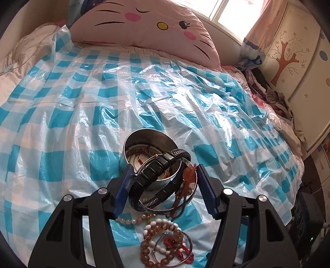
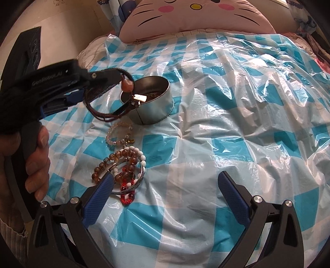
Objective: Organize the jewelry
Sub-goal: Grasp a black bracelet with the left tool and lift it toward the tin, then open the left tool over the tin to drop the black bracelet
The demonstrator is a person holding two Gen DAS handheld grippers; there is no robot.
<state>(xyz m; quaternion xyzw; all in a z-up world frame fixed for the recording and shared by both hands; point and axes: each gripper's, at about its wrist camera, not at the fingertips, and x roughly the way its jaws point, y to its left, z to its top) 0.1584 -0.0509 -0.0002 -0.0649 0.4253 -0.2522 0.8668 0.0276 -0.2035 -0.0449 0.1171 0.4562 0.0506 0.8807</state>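
Left jaws gripping bracelets (image 1: 163, 179) beside tin (image 1: 152, 144), right jaws apart

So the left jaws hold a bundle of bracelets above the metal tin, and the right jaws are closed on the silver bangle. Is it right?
Not quite. The right gripper is open and holds nothing; the silver bangle lies on the checked sheet beside its left finger, as the right wrist view shows. The left gripper does hold the bracelet bundle above the tin.

A bed (image 1: 51, 99) is spread with a crinkled blue-and-white checked plastic sheet (image 1: 185, 99), with a pink cat-face pillow (image 1: 144, 22) at its head. Daylight pours through a window (image 1: 233, 12) behind pink curtains (image 1: 266, 22) (bright enough to wash out). Beside the bed stands a cream wardrobe (image 1: 299, 61) painted with a brown tree.
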